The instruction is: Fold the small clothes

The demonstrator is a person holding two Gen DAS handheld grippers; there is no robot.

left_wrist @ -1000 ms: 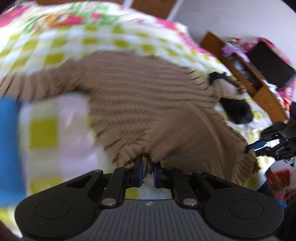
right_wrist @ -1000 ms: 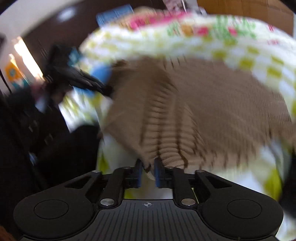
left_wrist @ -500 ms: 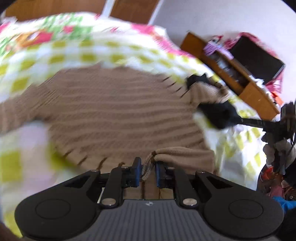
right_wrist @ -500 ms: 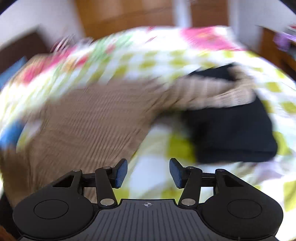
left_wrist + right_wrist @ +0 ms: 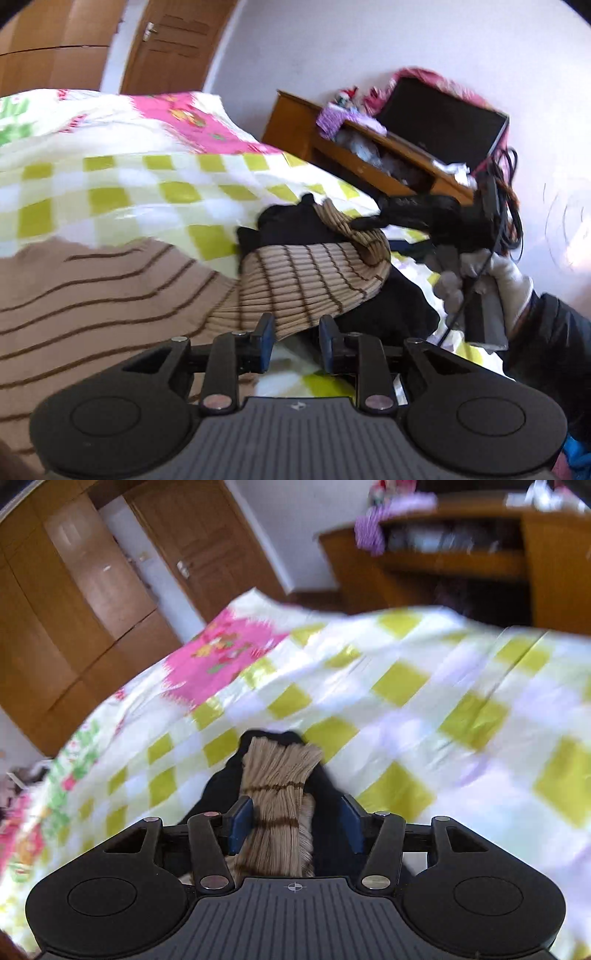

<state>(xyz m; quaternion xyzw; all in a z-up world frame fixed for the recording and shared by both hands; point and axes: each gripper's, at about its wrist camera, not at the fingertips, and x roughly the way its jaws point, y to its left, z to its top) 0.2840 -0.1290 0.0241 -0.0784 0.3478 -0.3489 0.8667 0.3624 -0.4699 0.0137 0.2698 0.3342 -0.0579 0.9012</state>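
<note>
A checked bedspread (image 5: 110,192) fills the frame's left; a wooden desk (image 5: 369,162) stands upper right. The striped sweater (image 5: 110,295) lies lower left, its sleeve (image 5: 314,280) stretched rightward over a black garment (image 5: 388,306). The left gripper (image 5: 295,338) is opening, its jaws empty; the right gripper (image 5: 291,825) is opening around the cuff (image 5: 280,775).

Bed covered by a quilt (image 5: 122,184), checked yellow-green and white, with a pink floral patch toward its far corner. Beyond the bed, a wooden door (image 5: 173,44) with a metal handle stands shut; wooden wardrobe panels (image 5: 74,602) stand beside it. Against the white wall (image 5: 332,48), a wooden desk (image 5: 373,162) holds clutter, including a purple cloth (image 5: 332,118) hanging over its edge. A dark screen (image 5: 439,118) stands on the desk, pink fabric draped behind it.
</note>
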